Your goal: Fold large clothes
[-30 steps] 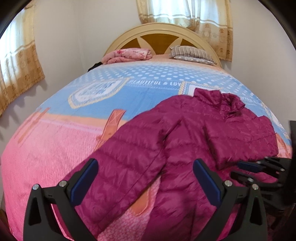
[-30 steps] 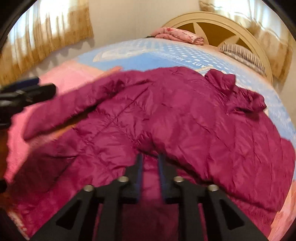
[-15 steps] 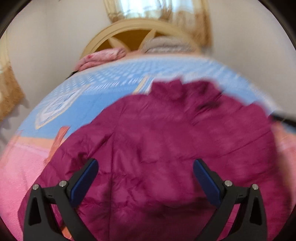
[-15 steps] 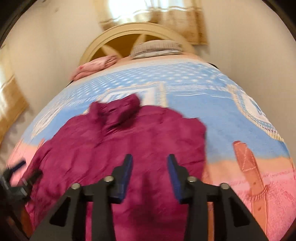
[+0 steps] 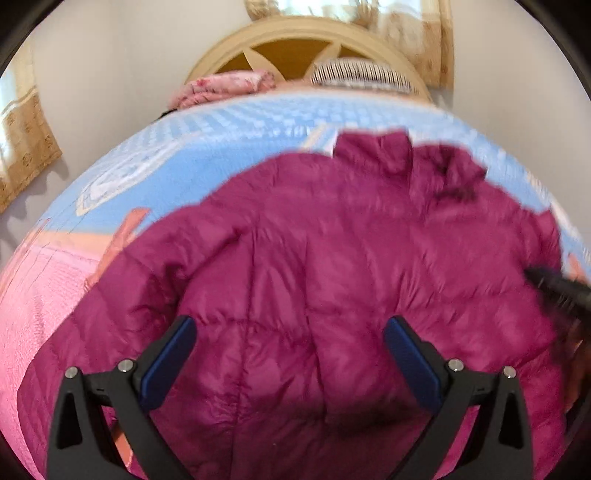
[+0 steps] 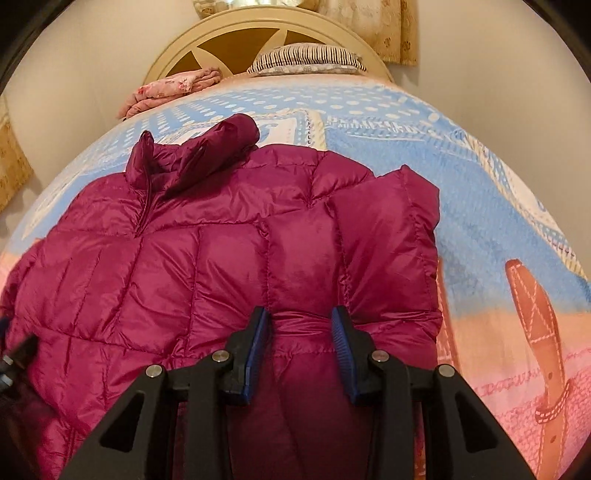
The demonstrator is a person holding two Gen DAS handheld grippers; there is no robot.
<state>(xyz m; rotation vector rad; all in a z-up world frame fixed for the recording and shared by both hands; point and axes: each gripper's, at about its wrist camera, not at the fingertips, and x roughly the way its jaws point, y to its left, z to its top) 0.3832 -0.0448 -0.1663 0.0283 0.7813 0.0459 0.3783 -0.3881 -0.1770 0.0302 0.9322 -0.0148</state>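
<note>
A magenta quilted puffer jacket (image 5: 314, 266) lies front up on the bed, collar (image 6: 207, 147) toward the headboard. Its right side (image 6: 391, 236) is folded in over the body. My left gripper (image 5: 290, 354) hovers over the lower middle of the jacket, jaws wide open with nothing pinched. My right gripper (image 6: 300, 332) is shut on a puckered bunch of jacket fabric near the folded right side. In the left wrist view the right gripper (image 5: 554, 288) shows as a dark blur at the right edge. The left gripper (image 6: 11, 362) peeks in at the left edge of the right wrist view.
The bedspread (image 6: 480, 192) is blue toward the head and pink toward the foot. A folded pink blanket (image 6: 173, 86) and a striped pillow (image 6: 306, 59) lie by the cream headboard (image 6: 229, 33). Walls and beige curtains (image 5: 22, 147) close in on both sides.
My left gripper swung right, from beside the spread sleeve to over the jacket's body, still open. The right gripper rolled and moved to the jacket's right side, keeping fabric between its jaws.
</note>
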